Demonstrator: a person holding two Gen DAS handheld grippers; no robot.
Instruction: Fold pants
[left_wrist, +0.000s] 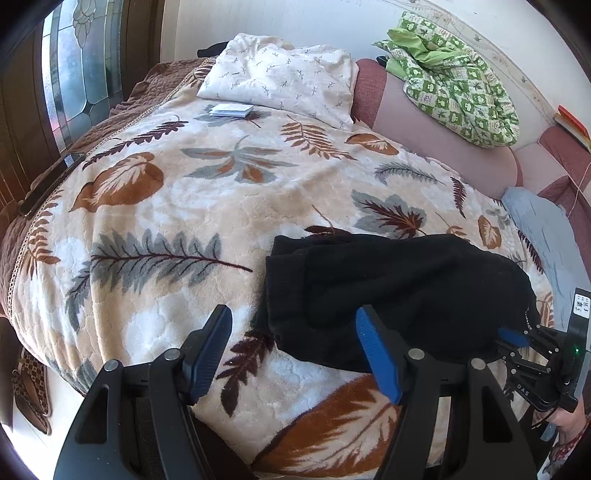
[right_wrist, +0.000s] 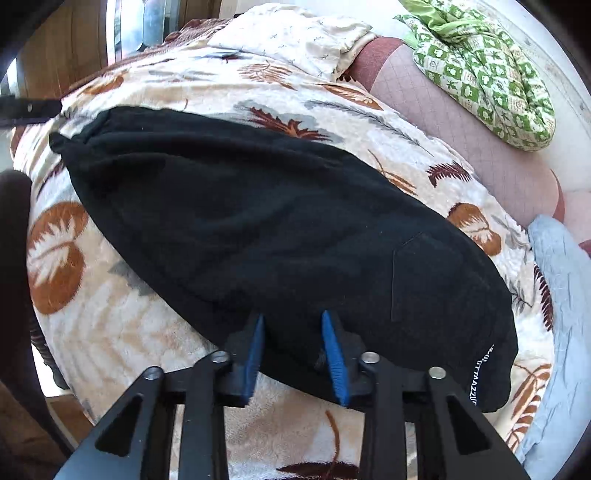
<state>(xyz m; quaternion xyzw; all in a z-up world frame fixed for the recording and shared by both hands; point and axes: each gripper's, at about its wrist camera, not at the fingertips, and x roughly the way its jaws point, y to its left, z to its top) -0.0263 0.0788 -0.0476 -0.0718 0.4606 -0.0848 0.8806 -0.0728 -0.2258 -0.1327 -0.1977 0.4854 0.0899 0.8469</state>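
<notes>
Right claw (right_wrist: 293, 325) at black pants (right_wrist: 258, 221), "OTTAAZZU" print.

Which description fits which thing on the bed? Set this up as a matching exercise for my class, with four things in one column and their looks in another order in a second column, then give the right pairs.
Things:
1. pants
2. blanket
3. quilt
4. pillow

Descriptions:
A. green and white checks, bunched up by the wall
B. black, lying flat across the blanket
C. white with small sprigs, at the head of the bed
D. cream with brown and grey leaves

Pairs: 1-B, 2-D, 3-A, 4-C
</notes>
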